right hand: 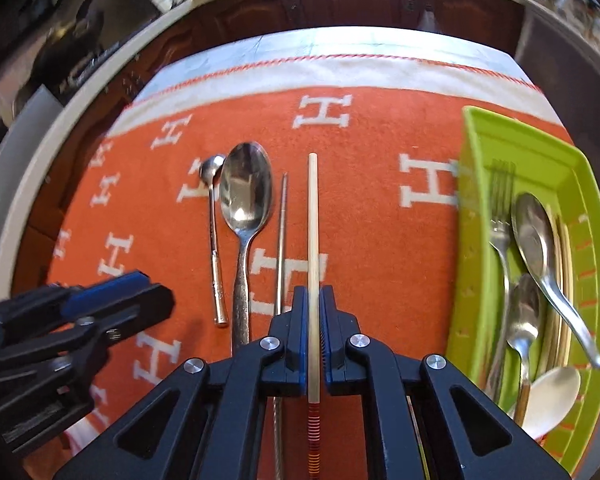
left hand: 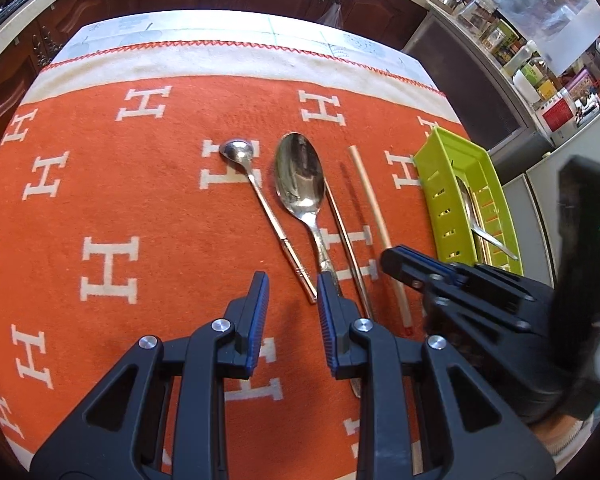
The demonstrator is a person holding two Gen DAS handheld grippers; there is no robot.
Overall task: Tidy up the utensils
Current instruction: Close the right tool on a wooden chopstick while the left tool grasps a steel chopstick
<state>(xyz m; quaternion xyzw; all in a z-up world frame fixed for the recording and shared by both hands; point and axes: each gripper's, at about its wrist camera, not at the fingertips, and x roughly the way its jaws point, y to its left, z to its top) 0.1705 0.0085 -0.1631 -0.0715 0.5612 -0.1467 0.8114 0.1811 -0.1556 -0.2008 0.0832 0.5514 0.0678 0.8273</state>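
On the orange cloth lie a small long-handled spoon (left hand: 260,204), a large spoon (left hand: 302,184), a metal chopstick (left hand: 346,248) and a wooden chopstick (left hand: 374,216). My right gripper (right hand: 313,294) is shut on the wooden chopstick (right hand: 312,216), near its striped end. My left gripper (left hand: 293,280) is open and empty, low over the handles of the two spoons. The green utensil tray (right hand: 476,216) at the right holds a fork (right hand: 500,216) and several spoons. The right gripper also shows in the left wrist view (left hand: 396,260).
The orange cloth (left hand: 120,184) with white H letters covers the table. Dark wood cabinets stand beyond the far edge. A counter with jars and boxes (left hand: 540,76) runs at the right.
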